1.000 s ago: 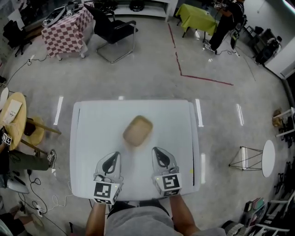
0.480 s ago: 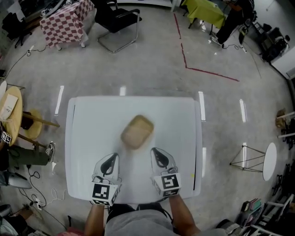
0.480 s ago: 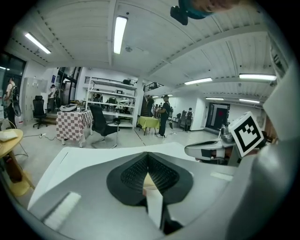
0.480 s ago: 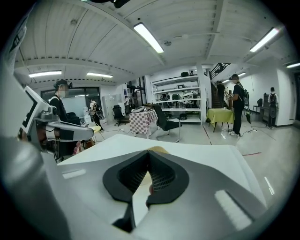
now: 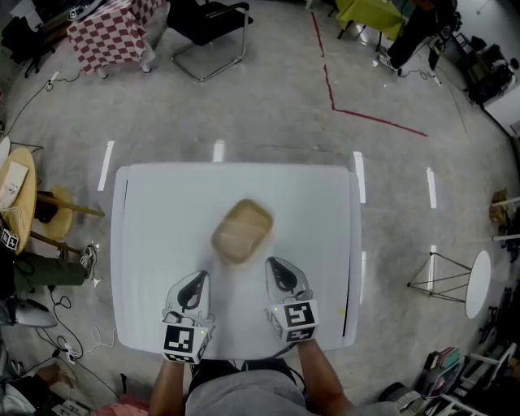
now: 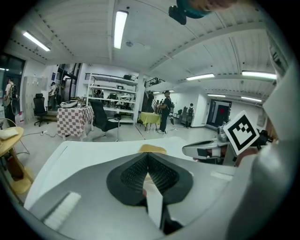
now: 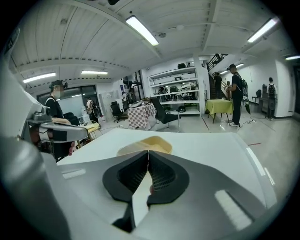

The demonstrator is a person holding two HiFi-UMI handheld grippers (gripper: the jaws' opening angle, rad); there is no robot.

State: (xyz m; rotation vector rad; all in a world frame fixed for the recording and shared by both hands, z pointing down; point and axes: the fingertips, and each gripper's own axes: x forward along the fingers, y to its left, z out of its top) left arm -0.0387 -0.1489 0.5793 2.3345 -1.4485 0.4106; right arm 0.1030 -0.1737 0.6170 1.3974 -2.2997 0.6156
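Tan dish [image 5: 241, 231]: lies at the middle of the white surface [image 5: 158, 211], just beyond both claws and touched by neither. Its outline is blurred in the head view.
Forearms [image 5: 315, 380]: the person's arms come in over the near edge of the surface, a claw in each hand.
Left claw [image 5: 199, 276]: sits over the near half of the surface, to the near left of the tan dish and apart from it. Its jaws are pressed together with nothing between them. Its marker cube [image 5: 184, 341] faces up at the near end.
Right claw [image 5: 276, 264]: sits to the near right of the tan dish, a little closer to it than the left claw. Its jaws also meet on nothing, and in the right gripper view the dish shows just past their tips. Its own marker cube [image 5: 296, 316] lies at the near end.
Grey floor [image 5: 268, 106]: surrounds the surface, with a red tape line [image 5: 366, 116] running across it at far right.
Round wooden table [image 5: 16, 195]: stands at the left edge, well apart from the surface.
Round white side table [image 5: 476, 283]: stands at the right on thin legs.
Black chair [image 5: 207, 20]: stands far off, left of centre.
Checked-cloth table [image 5: 110, 32]: stands beside the black chair, on its left.
Yellow-green table [image 5: 370, 15]: stands at far right, with a standing person [image 5: 414, 28] just beside it.
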